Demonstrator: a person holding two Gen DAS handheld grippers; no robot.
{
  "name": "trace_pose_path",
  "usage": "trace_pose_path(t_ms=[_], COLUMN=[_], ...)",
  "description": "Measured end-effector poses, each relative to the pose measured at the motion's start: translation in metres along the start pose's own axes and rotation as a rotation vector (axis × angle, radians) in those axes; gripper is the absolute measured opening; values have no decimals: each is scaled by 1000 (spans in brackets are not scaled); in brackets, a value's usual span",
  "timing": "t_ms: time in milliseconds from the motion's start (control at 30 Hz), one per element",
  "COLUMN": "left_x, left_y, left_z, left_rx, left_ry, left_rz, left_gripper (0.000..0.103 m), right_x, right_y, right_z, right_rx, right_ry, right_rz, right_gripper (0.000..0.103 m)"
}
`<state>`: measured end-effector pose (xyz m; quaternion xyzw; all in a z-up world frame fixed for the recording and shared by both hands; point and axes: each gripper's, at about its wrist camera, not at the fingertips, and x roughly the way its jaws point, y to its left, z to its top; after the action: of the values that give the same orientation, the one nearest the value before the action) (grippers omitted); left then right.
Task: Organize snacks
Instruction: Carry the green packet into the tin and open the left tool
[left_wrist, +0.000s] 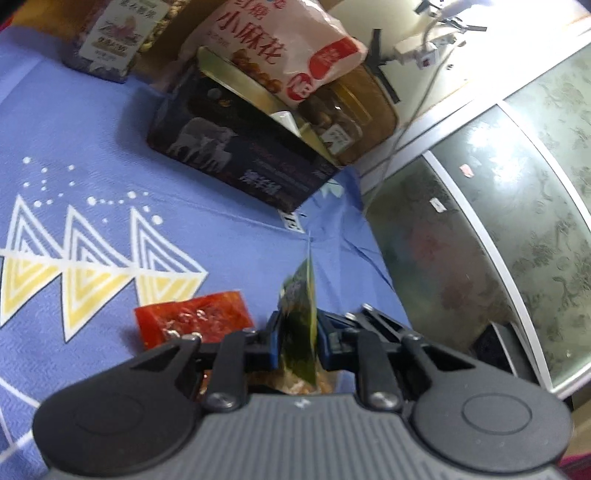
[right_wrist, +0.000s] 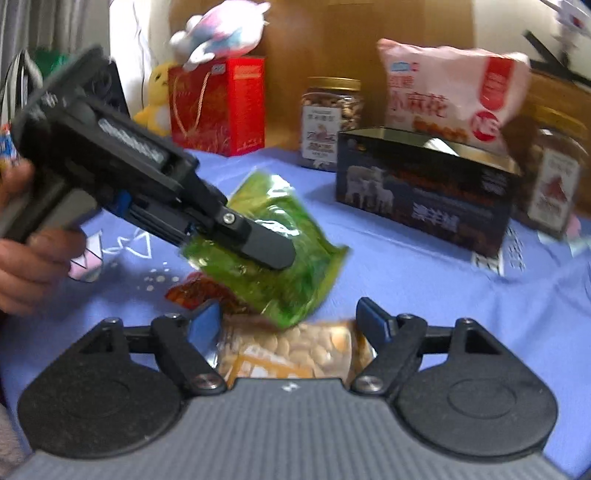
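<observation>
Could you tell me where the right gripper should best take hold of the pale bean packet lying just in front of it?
Probably across its width, from above: the bean packet lies flat on the cloth, already between the open right gripper's fingers. The green packet in the left gripper overhangs its far end, so grip the near part.

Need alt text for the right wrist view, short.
The left gripper holds a green snack pouch above a blue tablecloth. Below it, the open right gripper straddles a packet of pale nuts; a dark open box stands behind.
</observation>
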<state>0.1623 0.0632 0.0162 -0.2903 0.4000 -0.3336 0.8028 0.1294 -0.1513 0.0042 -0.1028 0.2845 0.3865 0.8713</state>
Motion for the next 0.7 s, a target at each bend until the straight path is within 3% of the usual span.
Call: trace_pose_path(t_ms=[33,133,367,600,700], left_x=[0,-2,-5,4,19], left_y=[-1,1,-14,-38,-37], left_z=[0,1,21,79,108], left_rx=[8,11,73,172,167], left_ry=[1,2,-9,-76,-104], left_rz=[6,17,-21,-12,-1], left_gripper=[19,19,20,20,20], right_x=[3,6,-7,0,12], right_y=[0,-3,-3,-27,-44], right_z=[2,5,14,60,78], right_rx=[-1,13,5,-64,-76], right_ry=[2,3,-79,-168,-185], right_rz=[17,11,-49,-161,-213], right_gripper=[65,49,45,44,41])
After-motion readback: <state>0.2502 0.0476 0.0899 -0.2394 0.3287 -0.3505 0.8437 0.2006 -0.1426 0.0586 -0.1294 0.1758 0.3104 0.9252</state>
